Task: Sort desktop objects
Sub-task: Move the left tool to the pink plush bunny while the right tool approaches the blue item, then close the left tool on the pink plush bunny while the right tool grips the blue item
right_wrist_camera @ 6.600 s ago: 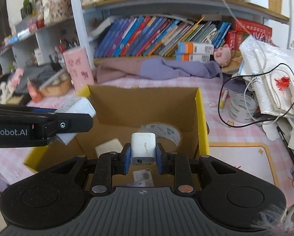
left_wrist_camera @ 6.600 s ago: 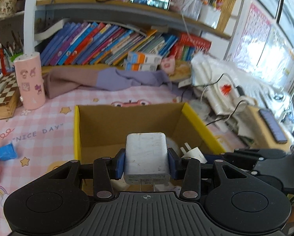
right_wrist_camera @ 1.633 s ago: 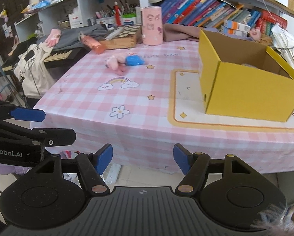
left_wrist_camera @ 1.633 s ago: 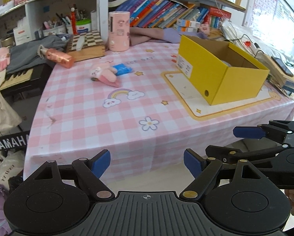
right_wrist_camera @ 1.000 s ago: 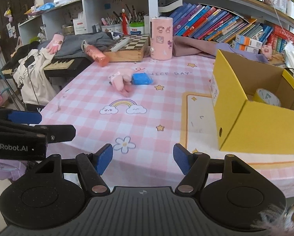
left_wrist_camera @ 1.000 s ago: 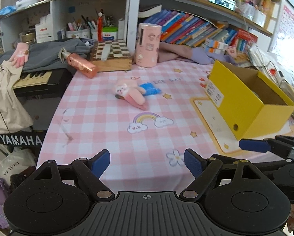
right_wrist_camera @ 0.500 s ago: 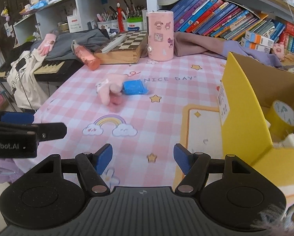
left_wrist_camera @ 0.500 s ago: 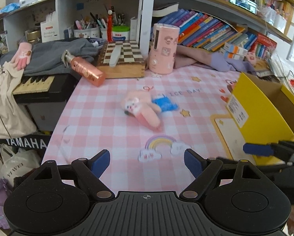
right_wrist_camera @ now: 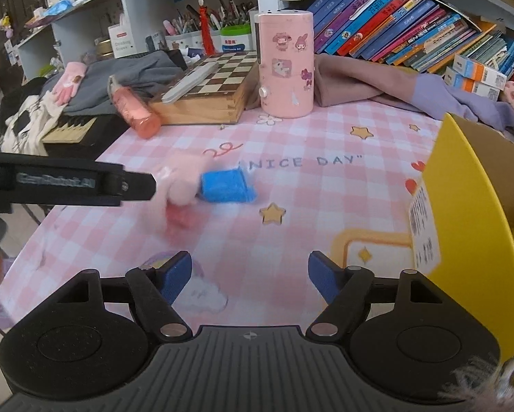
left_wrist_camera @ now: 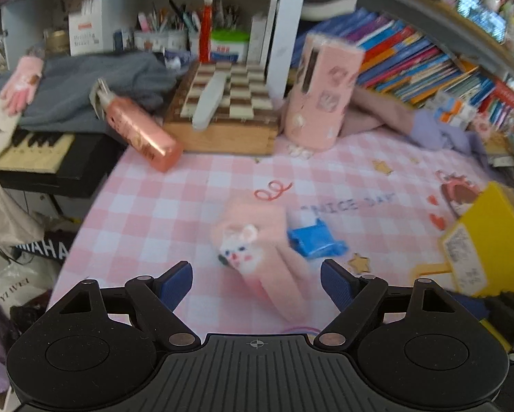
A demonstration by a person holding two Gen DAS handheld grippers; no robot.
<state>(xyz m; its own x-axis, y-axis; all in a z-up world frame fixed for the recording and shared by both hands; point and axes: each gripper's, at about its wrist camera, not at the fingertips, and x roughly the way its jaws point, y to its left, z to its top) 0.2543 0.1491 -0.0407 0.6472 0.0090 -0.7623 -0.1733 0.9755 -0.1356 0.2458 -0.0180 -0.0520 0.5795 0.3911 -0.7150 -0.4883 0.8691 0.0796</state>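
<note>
Ahead of the left gripper (left_wrist_camera: 256, 279), whose matt black plastic frame carries blue rubbery pads, lies a fuzzy pink glove (left_wrist_camera: 257, 250) of knitted cloth beside a crinkled blue packet (left_wrist_camera: 314, 243). The surface (right_wrist_camera: 325, 185) wears a smooth printed checked cloth. To the right gripper's (right_wrist_camera: 250, 271) right stands a yellow box (right_wrist_camera: 470, 226) of matt cardboard. Farther off, a varnished wooden chessboard (right_wrist_camera: 209, 96) and a glossy pink bottle (right_wrist_camera: 133, 108).

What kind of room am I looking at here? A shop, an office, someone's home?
Most likely a home study corner, perhaps a child's. A desk under a pink checked tablecloth printed with stars, a shelf packed with colourful books, and cups of pens beside a wooden chessboard all point that way.
</note>
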